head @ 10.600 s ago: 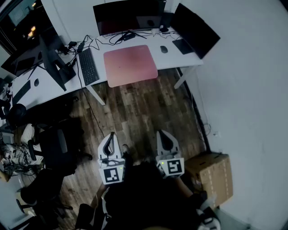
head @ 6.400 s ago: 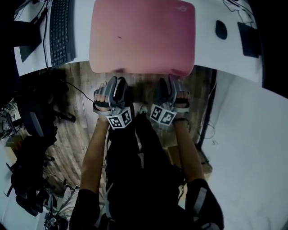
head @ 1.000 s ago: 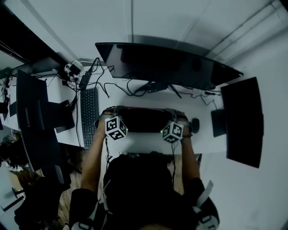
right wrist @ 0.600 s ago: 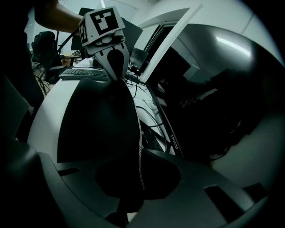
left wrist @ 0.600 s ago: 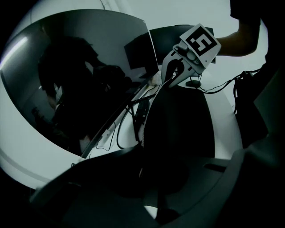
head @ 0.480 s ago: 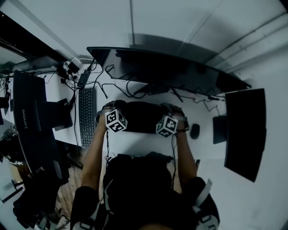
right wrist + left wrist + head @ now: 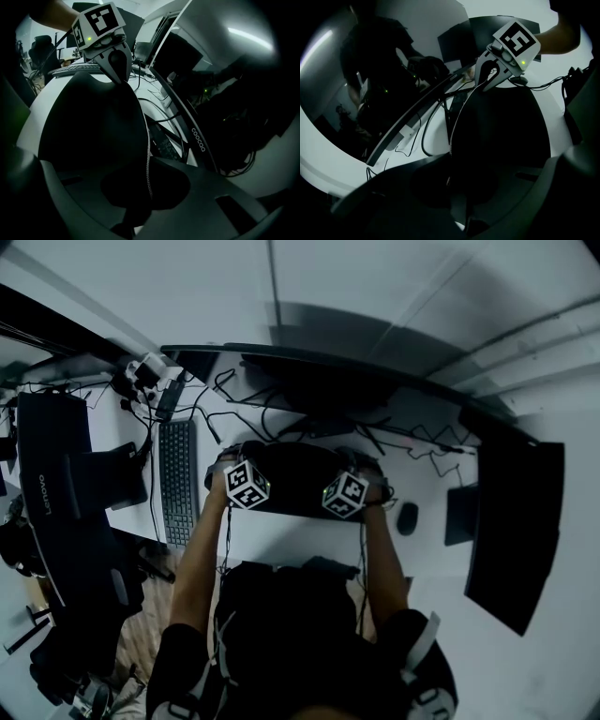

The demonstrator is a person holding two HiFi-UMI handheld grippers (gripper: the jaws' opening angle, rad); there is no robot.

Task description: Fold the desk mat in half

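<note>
Jaws of our left gripper (image 7: 457, 190) are clamped on the mat's (image 7: 295, 479) stitched edge, and our right gripper (image 7: 140, 187) pinches the same edge further right. Between them the mat shows a dark face, over the middle of the worktop (image 7: 281, 542). We see the keyboard (image 7: 176, 482) to its left, the mouse (image 7: 407, 518) to its right, and the monitor (image 7: 347, 381) just beyond.

"coocaa" stands on the curved monitor's bezel (image 7: 197, 139); "Lenovo" runs down the back of the left-hand monitor (image 7: 45, 495).
</note>
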